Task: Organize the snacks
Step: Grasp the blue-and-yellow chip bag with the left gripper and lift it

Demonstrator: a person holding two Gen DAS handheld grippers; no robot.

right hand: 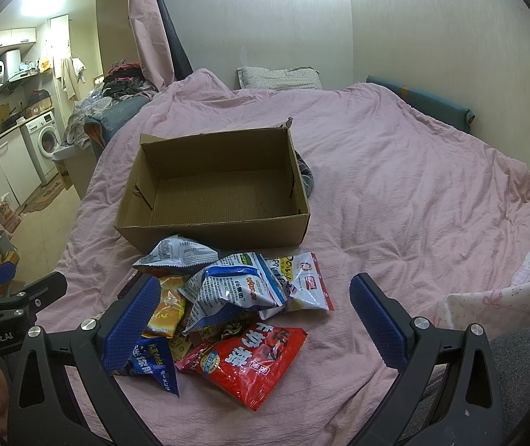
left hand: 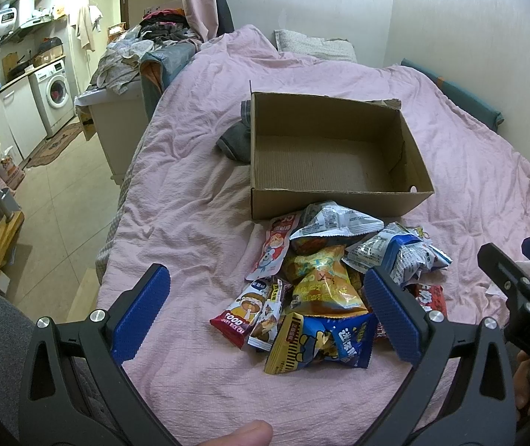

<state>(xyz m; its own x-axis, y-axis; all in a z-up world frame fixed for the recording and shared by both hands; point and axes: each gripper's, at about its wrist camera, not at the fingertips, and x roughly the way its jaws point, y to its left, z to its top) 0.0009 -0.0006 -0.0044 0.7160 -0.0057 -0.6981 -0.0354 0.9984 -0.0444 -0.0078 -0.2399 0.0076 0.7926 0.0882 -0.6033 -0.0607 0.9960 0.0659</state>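
Left wrist view: your left gripper gapes wide, holding nothing, above the snack packets piled on the pink bed just in front of the bare cardboard box.

Right wrist view: your right gripper is likewise spread and unloaded over the pile, a red packet nearest.

The left gripper is a black frame with triangular cut-outs in each arm, silver round screw heads at the joints and ridged blue pads lining the jaws. The right gripper is built the same: black arms, silver screws, blue textured pads. White lettering reads "GenRobot.AI" on the side of the left unit in the right wrist view, and "DAS" on the right unit in the left wrist view. Grey fabric clothing shows at the lower outer corners
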